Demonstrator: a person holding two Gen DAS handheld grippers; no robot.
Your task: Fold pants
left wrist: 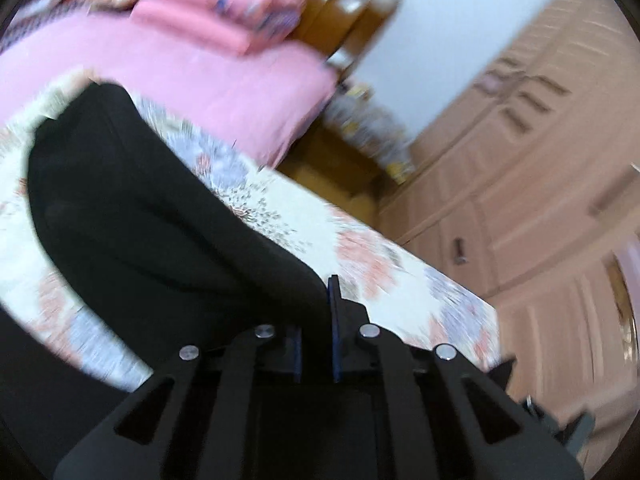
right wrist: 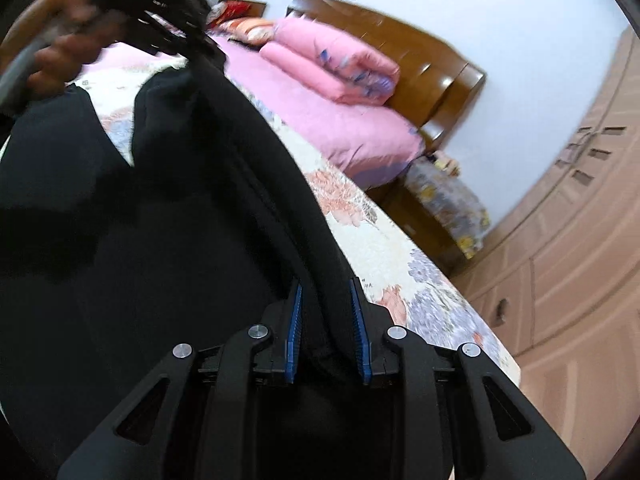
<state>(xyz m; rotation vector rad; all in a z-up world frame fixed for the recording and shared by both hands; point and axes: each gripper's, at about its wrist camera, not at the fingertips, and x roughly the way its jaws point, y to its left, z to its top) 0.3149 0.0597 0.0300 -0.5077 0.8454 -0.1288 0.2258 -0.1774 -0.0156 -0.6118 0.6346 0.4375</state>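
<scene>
Right wrist: right gripper (right wrist: 326,320) clamps the pants (right wrist: 160,220) edge near the bed (right wrist: 400,248) edge. Left gripper (left wrist: 316,320) looks clamped on them too, though blurry.

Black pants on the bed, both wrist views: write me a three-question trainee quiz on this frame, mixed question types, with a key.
1. True or false: the right gripper has black pants fabric between its fingers.
2. Multiple choice: the folded pink quilt lies (A) on the floor, (B) on the bed near the wooden headboard, (C) inside the wardrobe.
3. Fill in: the pants lie on a bedspread with a ____ print.

Key: 1 true; 2 B; 3 floral.
</scene>
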